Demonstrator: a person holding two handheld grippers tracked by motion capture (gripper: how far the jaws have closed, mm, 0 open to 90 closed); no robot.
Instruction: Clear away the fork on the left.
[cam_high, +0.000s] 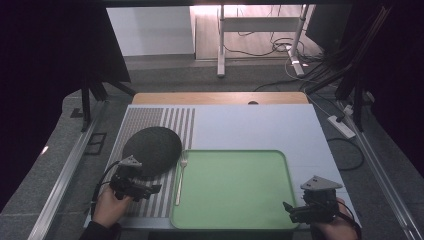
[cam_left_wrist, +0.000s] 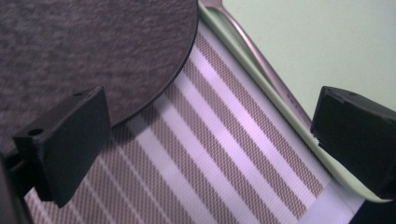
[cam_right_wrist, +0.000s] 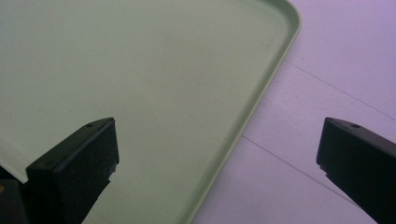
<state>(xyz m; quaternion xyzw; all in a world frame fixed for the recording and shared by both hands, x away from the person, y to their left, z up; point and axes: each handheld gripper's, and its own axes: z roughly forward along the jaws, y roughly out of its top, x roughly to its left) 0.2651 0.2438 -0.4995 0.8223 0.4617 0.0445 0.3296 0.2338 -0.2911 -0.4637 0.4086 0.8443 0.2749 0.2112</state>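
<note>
The left gripper (cam_high: 150, 190), fingers released, hovers beside a dark round plate (cam_high: 152, 150) and a fork (cam_high: 181, 175). The right gripper (cam_high: 292, 212), also released, waits near the green tray (cam_high: 230, 220). Best to approach the fork low and centre its handle between the fingers.

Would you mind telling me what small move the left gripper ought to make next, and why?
Probably ease the left gripper forward and right toward the fork. Its jaws stand open over the striped mat, holding nothing, and the fork lies close by along the green tray edge.

Grey carpet floor (cam_high: 165, 75) surrounds the counter (cam_high: 250, 125); a white desk frame (cam_high: 260, 30) and tangled cables (cam_high: 325, 65) stand beyond.
</note>
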